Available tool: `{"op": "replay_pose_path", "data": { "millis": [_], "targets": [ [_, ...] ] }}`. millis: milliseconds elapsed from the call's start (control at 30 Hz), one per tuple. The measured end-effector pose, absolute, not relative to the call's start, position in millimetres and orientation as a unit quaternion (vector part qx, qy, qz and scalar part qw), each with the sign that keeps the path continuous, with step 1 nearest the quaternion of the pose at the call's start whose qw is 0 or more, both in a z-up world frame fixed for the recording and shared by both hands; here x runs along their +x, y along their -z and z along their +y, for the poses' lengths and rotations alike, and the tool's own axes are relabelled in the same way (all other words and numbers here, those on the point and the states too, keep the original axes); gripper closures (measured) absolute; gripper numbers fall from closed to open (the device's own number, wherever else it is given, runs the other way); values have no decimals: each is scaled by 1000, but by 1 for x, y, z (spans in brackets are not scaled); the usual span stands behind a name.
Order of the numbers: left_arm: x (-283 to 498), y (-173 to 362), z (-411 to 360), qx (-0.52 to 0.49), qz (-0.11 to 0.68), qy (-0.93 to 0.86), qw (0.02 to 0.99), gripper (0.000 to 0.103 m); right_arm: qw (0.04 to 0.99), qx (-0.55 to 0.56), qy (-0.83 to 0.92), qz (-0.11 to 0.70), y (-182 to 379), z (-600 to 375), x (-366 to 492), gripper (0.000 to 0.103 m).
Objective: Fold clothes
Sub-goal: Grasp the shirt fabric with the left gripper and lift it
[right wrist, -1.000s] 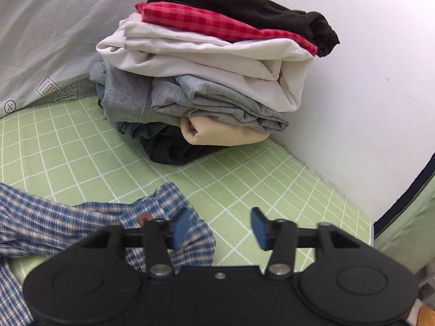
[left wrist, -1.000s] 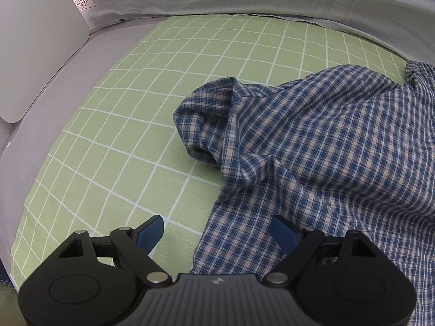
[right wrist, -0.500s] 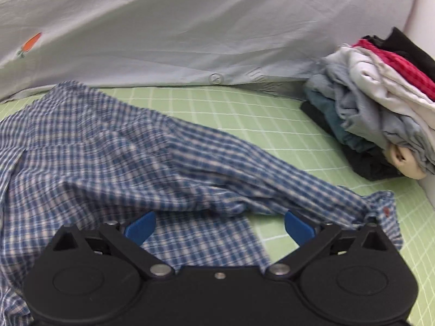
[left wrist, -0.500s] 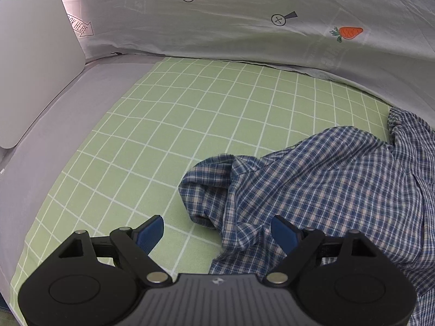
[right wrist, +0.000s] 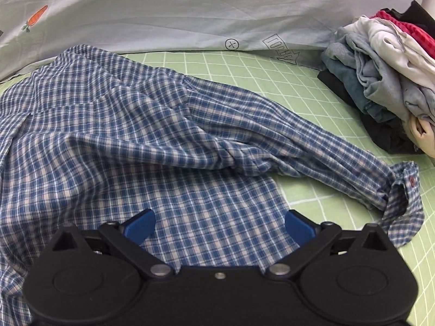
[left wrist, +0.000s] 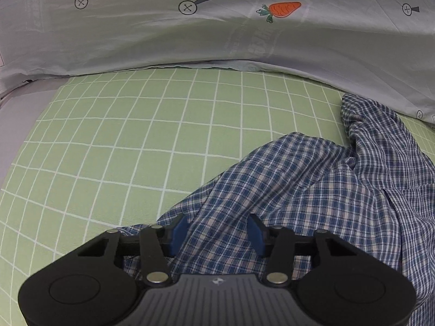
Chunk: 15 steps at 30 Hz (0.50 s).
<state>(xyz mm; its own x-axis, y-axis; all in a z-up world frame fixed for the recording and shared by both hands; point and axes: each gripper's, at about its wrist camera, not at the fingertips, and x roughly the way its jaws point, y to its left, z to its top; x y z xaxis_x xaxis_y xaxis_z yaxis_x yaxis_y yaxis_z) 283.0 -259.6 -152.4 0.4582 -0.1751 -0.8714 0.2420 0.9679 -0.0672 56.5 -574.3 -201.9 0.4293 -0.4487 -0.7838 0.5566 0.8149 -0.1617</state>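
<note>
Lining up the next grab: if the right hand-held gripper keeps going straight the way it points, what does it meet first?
Most likely the checked shirt: its cloth lies right ahead between the wide-open fingers of the right hand-held gripper.

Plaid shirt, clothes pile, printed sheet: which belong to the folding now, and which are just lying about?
In the job:
- blue plaid shirt, spread rumpled on the bed
- left hand-held gripper, jaws closing, shirt fabric between them
- right hand-held gripper, wide open over the shirt

Lying about:
- pile of clothes
- grey printed sheet
- green checked sheet
</note>
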Motion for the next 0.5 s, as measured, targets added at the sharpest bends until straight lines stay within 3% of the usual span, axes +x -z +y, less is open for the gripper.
{"op": "replay_pose_path", "data": {
  "millis": [33, 67, 500],
  "targets": [
    [286, 156, -260, 21, 512, 128, 849, 90, 841, 65, 302, 444, 202, -576, 55, 0],
    [287, 157, -260, 4, 517, 132, 846, 99, 840, 67, 305, 444, 202, -578, 54, 0],
    [208, 139, -312, -44, 507, 283, 813, 103, 871, 125, 273, 390, 161, -574, 53, 1]
  ]
}}
